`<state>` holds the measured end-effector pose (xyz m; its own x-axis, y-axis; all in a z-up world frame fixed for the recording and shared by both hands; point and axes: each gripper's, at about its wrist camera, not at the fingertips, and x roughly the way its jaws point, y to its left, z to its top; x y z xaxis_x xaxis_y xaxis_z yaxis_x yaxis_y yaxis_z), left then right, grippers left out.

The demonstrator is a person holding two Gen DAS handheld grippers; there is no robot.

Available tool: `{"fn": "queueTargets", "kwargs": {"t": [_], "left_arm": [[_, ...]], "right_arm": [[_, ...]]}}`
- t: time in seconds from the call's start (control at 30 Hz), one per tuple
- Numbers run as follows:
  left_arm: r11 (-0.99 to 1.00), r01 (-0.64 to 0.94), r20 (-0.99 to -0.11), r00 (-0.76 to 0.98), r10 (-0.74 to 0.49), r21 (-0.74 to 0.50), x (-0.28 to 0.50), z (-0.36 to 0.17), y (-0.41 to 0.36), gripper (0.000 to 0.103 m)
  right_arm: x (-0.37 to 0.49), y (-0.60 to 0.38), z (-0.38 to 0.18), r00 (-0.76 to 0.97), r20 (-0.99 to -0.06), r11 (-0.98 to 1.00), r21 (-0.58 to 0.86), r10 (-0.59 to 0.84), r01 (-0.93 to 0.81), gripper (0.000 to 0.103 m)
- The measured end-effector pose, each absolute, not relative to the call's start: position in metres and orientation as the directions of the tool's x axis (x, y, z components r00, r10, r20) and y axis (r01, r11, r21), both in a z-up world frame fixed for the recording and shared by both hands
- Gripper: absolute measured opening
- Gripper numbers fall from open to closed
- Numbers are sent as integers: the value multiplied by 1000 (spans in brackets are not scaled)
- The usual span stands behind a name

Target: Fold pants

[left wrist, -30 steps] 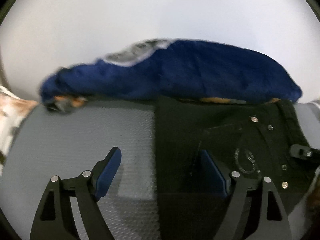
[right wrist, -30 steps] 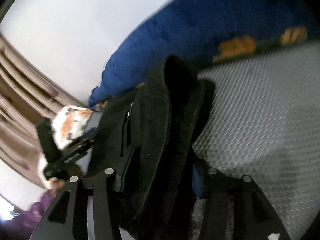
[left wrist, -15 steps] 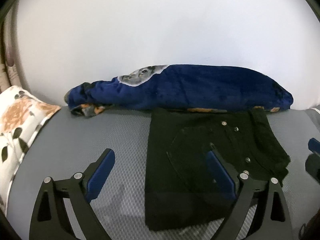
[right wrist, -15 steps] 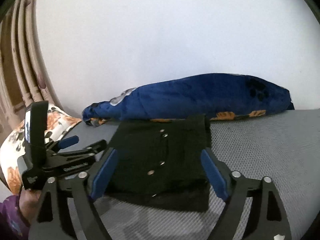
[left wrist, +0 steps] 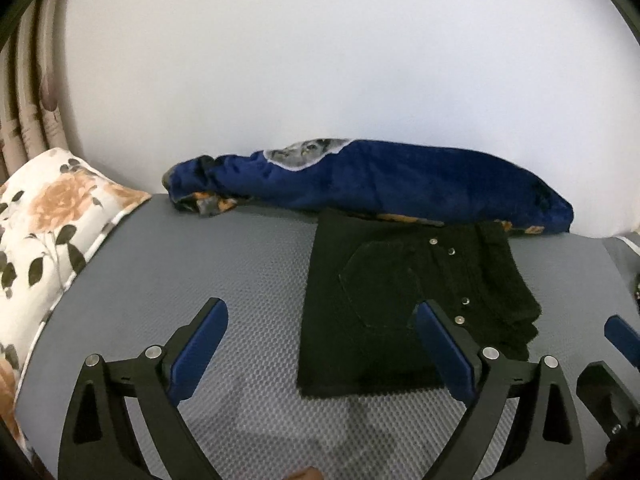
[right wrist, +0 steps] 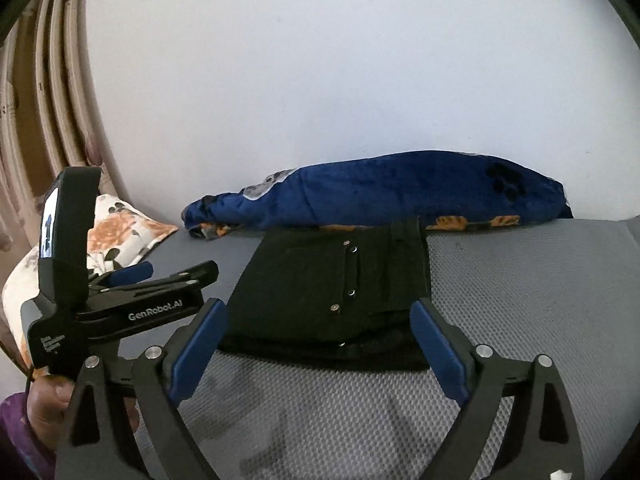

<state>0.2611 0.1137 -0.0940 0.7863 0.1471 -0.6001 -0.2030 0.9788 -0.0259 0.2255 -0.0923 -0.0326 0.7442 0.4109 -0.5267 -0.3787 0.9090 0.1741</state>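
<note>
Grey mesh mattress (left wrist: pixel 248 280), white wall behind. Black pants (left wrist: pixel 400 300) lie folded against the far blue blanket (left wrist: pixel 400 180), long axis near-to-far. Left gripper (left wrist: pixel 320 344) and right gripper (right wrist: pixel 318 340) have just been opening; both are spread and empty, near of the pants, the right one more squarely in front.

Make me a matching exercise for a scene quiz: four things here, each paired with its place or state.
Things:
1. black pants
2. blue blanket
3. floral pillow
4. right gripper

Places or states:
A. bunched along the wall
B. open, holding nothing
C. folded flat on the grey mat
D. at the mat's left edge

Pairs: 1-C, 2-A, 3-D, 4-B
</note>
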Motion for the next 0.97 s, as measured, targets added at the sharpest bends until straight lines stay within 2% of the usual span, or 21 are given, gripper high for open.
{"fn": "queueTargets", "kwargs": {"t": [0.4,0.63,0.77,0.97], "left_arm": [[981,-194,-569,809,150,-18,217,-66,104,103],[983,-183,-549,822,151,-3,192,-55,95,103],[984,-175,-481,861,165,23,168,-46,86,103],[988,-151,-473,869,145,25,146,-35,79,103]], "right_arm": [[183,-93,-7,750,-501,898,159,432,-411,93],[162,-97,6,755,-489,896,163,437,-413,95],[149,-100,12,755,-485,894,166,441,-416,95],[127,-112,17,760,-481,897,167,437,-410,97]]}}
